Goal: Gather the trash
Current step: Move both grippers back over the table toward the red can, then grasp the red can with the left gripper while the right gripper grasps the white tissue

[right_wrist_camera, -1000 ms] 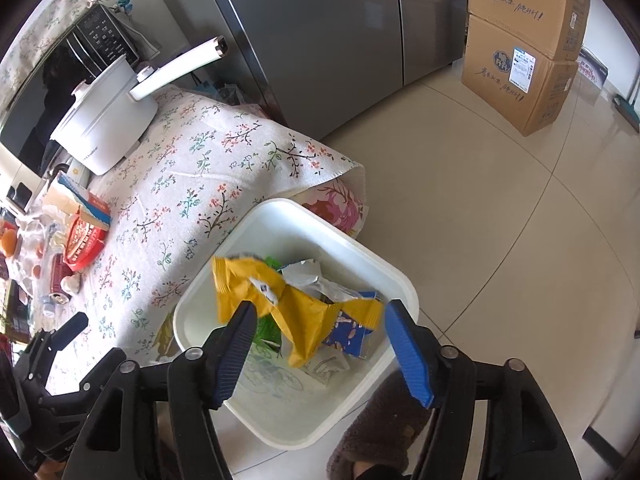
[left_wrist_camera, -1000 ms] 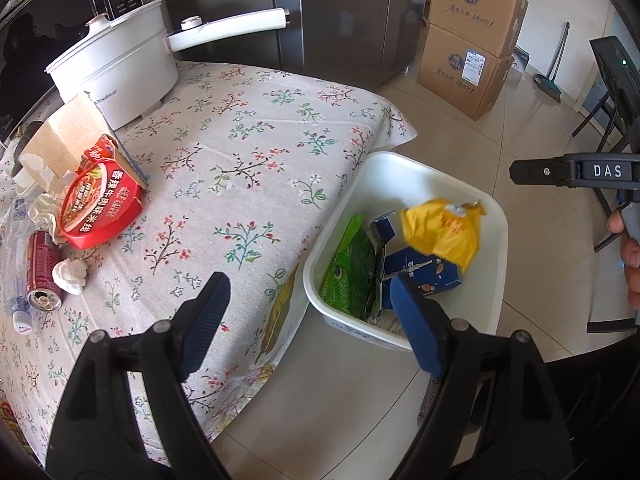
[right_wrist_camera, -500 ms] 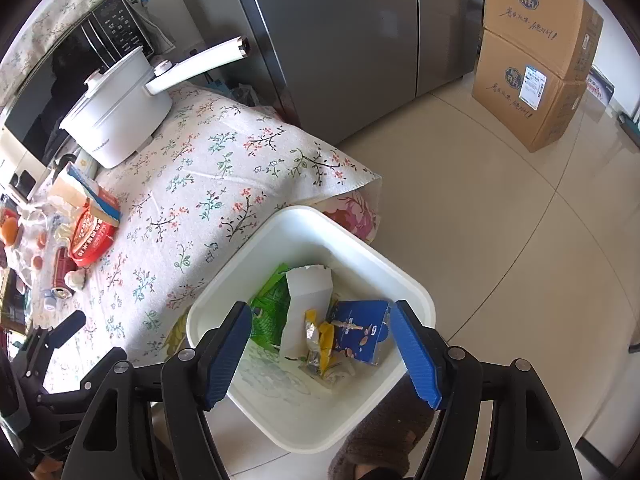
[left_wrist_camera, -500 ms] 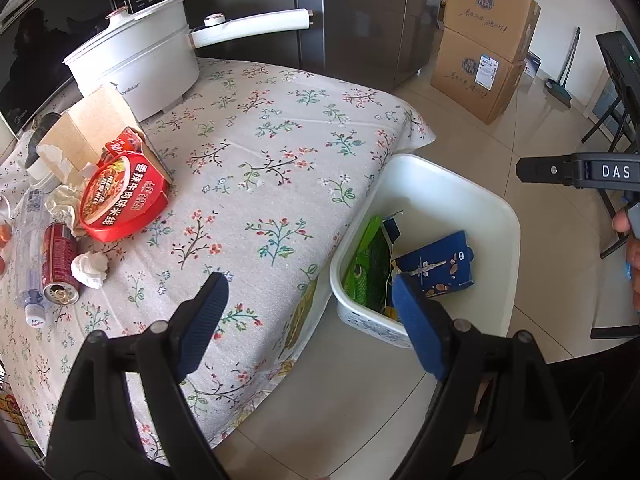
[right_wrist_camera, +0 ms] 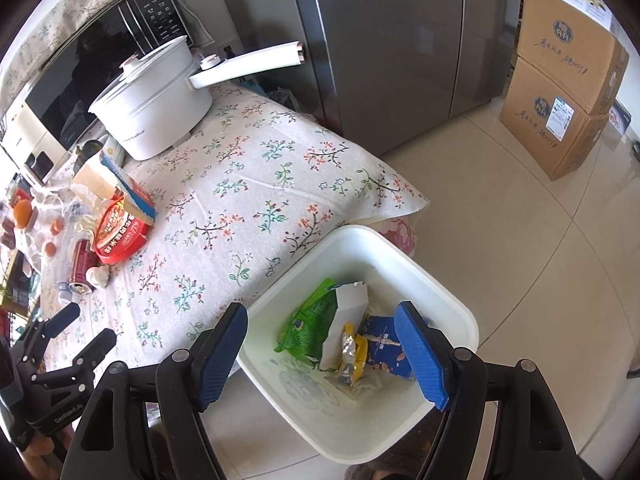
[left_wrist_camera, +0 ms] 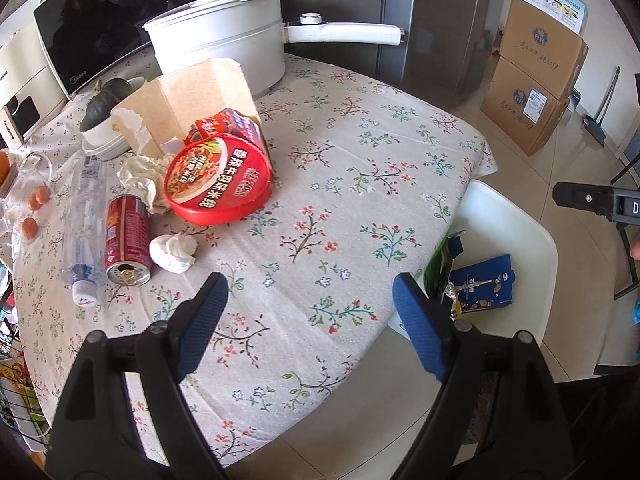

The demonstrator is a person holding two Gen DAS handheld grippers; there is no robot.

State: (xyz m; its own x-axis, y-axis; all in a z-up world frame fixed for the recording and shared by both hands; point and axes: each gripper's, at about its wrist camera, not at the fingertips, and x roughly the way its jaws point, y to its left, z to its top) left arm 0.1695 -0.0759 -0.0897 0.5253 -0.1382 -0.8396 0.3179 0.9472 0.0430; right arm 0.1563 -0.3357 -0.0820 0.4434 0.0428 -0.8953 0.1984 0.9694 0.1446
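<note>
White plastic bin (right_wrist_camera: 436, 292) lower centre holds green wrapper (right_wrist_camera: 308, 324), blue carton (right_wrist_camera: 384, 344); left hand-held gripper (left_wrist_camera: 310, 320) and right hand-held gripper (right_wrist_camera: 322, 354) both spread apart, empty.

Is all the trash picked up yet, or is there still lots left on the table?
Partly done. The white bin already holds a green wrapper, a yellow wrapper and a blue carton. Nothing is in hand: the left gripper and right gripper are both open and empty. Still on the table: the red noodle bowl, red can, crumpled tissue, plastic bottle and torn cardboard.
</note>
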